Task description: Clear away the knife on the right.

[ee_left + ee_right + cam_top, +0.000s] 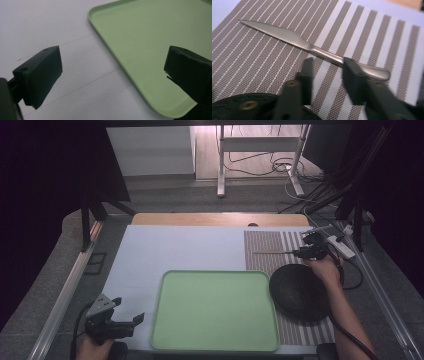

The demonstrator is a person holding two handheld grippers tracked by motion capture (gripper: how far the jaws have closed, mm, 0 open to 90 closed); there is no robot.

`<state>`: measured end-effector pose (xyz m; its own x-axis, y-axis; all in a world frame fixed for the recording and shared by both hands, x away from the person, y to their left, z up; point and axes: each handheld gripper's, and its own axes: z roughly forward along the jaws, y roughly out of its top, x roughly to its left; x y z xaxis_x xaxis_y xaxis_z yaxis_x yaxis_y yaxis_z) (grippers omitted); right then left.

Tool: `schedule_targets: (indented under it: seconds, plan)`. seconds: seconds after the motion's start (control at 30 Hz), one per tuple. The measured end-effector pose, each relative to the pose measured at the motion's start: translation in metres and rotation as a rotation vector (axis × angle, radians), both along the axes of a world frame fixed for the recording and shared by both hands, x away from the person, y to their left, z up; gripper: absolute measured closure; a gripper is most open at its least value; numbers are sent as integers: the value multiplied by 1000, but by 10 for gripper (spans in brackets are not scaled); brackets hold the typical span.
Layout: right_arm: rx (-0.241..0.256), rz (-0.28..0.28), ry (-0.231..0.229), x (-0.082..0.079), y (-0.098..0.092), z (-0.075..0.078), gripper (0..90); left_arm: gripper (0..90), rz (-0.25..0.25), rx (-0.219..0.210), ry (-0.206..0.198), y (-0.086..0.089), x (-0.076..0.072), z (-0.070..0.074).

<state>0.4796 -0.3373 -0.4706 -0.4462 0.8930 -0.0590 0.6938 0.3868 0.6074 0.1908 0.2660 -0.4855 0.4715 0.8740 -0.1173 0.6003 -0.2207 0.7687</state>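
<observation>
Pale green plastic tray (215, 312), rounded corners and a low raised rim, one only, sits at the near edge of the tabletop on a smooth light-blue sheet (170, 250). One woven placemat (272, 251), brown mesh with white stripes, thin at its left part and broad at its right, covers the right side of the tabletop. One round black plate (299, 291), matte, lies on the mat just beside the tray's right edge. One metal table knife (312, 47), brushed steel, blade tapering to a point, lies flat on the mat toward the far right corner. Right gripper (327, 66) is over the knife handle, jaws parted and astride it, not clenched; the right gripper view gives the weave and the knife's shape, which the high view leaves as a thin line. Left gripper (112, 72) hovers at the near left corner, jaws spread wide and empty, over the tray's left rim and the sheet.
</observation>
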Motion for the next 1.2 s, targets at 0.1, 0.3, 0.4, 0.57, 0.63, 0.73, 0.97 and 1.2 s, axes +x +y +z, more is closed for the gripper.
schedule_targets:
  seconds: [0.1,0.3,0.4,0.57,0.63,0.73,0.97,1.2]
  plan:
    - [-2,12,20,8,-3,-1,823,26,1,-1,0,0,0,0]
    - [4,4,63,28,-10,-5,896,28,0,2,2,0,0,0]
    - [-11,-20,49,38,-15,-6,896,29,0,2,2,0,0,0]
    - [-49,-52,63,53,-24,-14,896,30,1,3,4,0,0,0]
    - [-96,-59,75,59,-28,-21,896,31,1,3,5,0,0,0]
    - [-99,-58,81,60,-31,-23,896,31,2,5,5,0,0,0]
    - [-48,-52,146,50,-40,-20,898,31,4,10,2,0,-2,0]
    - [-35,16,211,31,-43,-18,897,32,2,17,5,-1,-1,0]
